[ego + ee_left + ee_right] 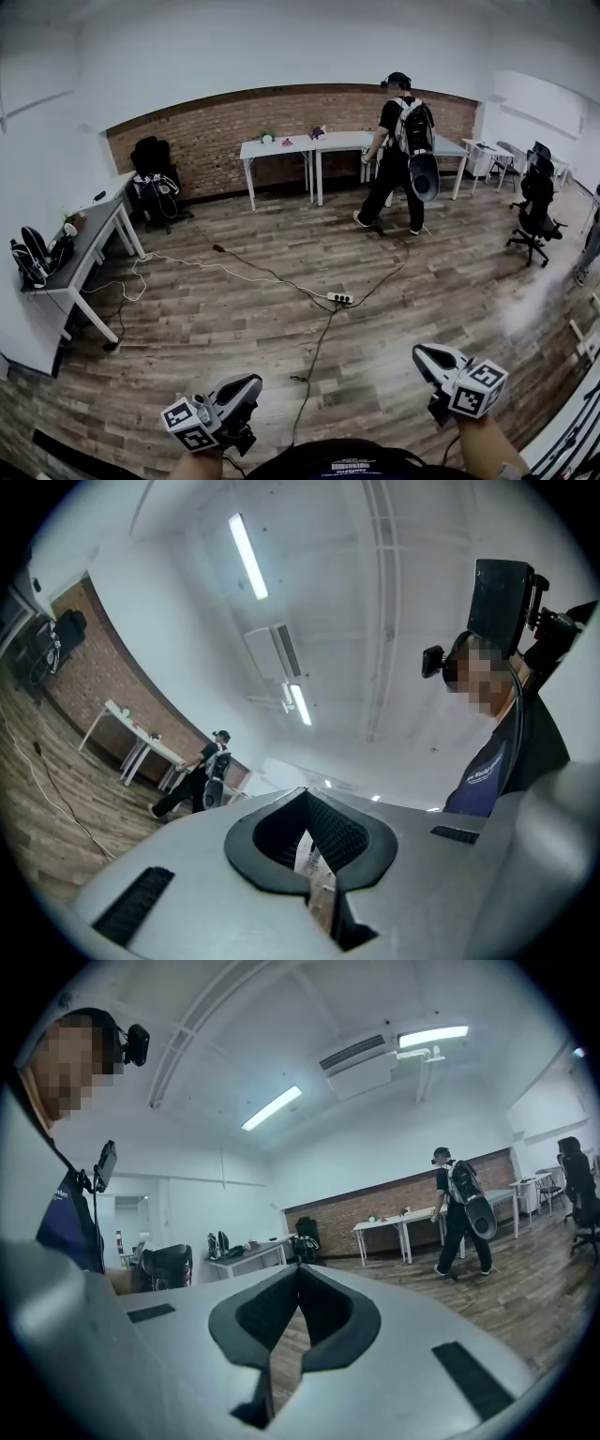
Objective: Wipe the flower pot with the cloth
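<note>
Both the left tool (249, 384) and the right tool (424, 354) were pressed together, pinching nothing, above the wooden floor (234, 309). A person (398, 155) stood at the far worktop (281, 147).

The wooden floor (206, 328) ahead of the left gripper (251, 384) and right gripper (420, 353) lies open, crossed only by cables (234, 271) and a power strip (339, 298). A person (398, 155) stands at the far white tables (281, 148); a desk (89, 246) hems the left, an office chair (536, 211) the right.
</note>
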`<state>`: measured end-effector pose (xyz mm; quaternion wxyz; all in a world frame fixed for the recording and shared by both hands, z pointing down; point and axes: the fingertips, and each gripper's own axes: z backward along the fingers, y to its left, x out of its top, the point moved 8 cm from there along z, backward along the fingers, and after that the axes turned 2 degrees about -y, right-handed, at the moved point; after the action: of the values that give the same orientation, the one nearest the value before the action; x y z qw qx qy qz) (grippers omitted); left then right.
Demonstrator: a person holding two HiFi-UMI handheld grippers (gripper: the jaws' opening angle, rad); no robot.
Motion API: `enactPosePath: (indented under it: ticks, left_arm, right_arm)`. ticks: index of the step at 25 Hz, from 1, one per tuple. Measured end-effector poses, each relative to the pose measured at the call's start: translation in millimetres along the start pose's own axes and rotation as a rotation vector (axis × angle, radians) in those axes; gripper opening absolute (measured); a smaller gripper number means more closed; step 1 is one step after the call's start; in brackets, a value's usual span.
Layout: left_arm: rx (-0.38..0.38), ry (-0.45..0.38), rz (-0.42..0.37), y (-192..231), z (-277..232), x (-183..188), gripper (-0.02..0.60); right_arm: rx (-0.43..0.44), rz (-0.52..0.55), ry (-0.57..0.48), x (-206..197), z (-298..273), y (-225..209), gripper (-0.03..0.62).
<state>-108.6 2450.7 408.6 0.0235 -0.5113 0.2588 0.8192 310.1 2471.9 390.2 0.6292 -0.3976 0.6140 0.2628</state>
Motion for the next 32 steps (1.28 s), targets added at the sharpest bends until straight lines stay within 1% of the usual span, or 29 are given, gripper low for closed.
enactPosePath:
  ticks: [4, 10, 13, 16, 19, 22, 26, 28, 32]
  left_arm:
    - [0.007, -0.012, -0.006, 46, -10, 17, 0.002]
    - [0.005, -0.005, -0.019, 131, -18, 73, 0.002]
    - [0.01, 0.02, -0.019, 168, -28, 79, 0.002]
    - [0.026, 0.024, 0.027, 196, -34, 75, 0.002]
    - [0.051, 0.034, 0.068, 209, -39, 59, 0.002]
    - [0.109, 0.029, 0.096, 217, -45, 41, 0.002]
    - [0.171, -0.014, 0.052, 217, -77, 36, 0.002]
    - [0.198, -0.038, 0.033, 207, -102, 31, 0.002]
    - [0.233, -0.069, 0.002, 185, -158, 6, 0.002]
  right_arm:
    - [0.01, 0.002, -0.001, 8, -51, -19, 0.0]
    - [0.007, -0.01, -0.023, 32, -146, -31, 0.0]
    - [0.02, -0.014, -0.01, 27, -182, -41, 0.0]
    - [0.038, -0.034, 0.028, 15, -211, -50, 0.0]
    - [0.049, -0.067, 0.049, 9, -227, -71, 0.0]
    - [0.087, -0.08, 0.064, 4, -241, -97, 0.0]
    - [0.164, -0.058, 0.066, 17, -255, -143, 0.0]
    - [0.195, -0.056, 0.067, 28, -252, -172, 0.0]
    - [0.232, -0.036, 0.064, 49, -234, -238, 0.0]
